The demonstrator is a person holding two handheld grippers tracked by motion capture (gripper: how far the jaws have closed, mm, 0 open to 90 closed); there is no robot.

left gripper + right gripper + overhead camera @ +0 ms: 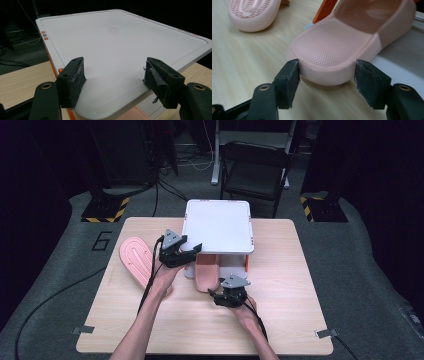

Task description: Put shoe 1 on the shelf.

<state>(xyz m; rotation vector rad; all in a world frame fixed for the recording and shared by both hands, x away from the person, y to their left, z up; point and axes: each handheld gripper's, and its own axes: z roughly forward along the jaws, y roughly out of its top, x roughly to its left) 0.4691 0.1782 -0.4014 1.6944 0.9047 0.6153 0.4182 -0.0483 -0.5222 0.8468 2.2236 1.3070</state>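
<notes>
A white flat-topped box (217, 225) with orange trim stands at the table's far middle. One pink slipper (206, 270) lies upright with its toe under the box top and its heel sticking out toward me. My right gripper (220, 291) is at that heel; in the right gripper view the slipper (332, 47) heel sits between the jaws of the right gripper (327, 72), which stand open, a slight gap showing at the right pad. My left gripper (192, 249) hovers open over the box's near left corner, and in its own view the left gripper (115, 77) has nothing between its pads above the box top (112, 42).
A second pink slipper (137, 257) lies sole up on the wooden table (280, 295) left of the box, also seen as the second slipper (252, 12) beyond the right jaws. A black chair (255, 170) and stand bases (105, 210) are behind the table.
</notes>
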